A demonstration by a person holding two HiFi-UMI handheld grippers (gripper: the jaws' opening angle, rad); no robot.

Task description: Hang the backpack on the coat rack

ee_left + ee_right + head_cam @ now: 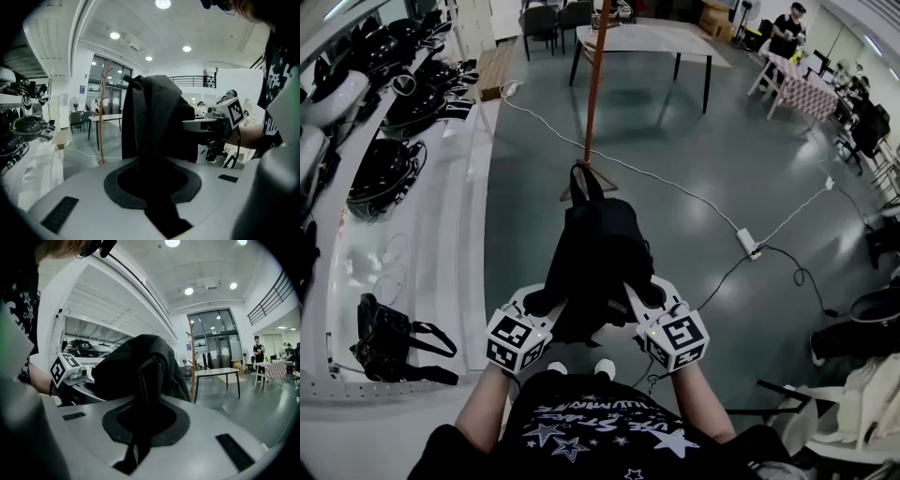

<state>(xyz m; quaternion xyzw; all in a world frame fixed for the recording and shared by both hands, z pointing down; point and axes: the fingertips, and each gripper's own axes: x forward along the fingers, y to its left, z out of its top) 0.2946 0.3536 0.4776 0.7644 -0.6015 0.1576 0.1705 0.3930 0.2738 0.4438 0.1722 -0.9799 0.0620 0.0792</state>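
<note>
Head view shows my left gripper [536,305] and right gripper [645,300] both clamped on the backpack [598,248], held up before me. I judge this the carrying step. The rack [594,84] stands well ahead, so next I close in and lift the backpack's loop [581,180] onto it.

Our left tongs [151,185] clamp a fold of the black backpack [157,112], which rises through the middle of the frame. At centre right our right tongs [197,125] reach its side; the thin coat rack [101,122] stands at centre left.
</note>
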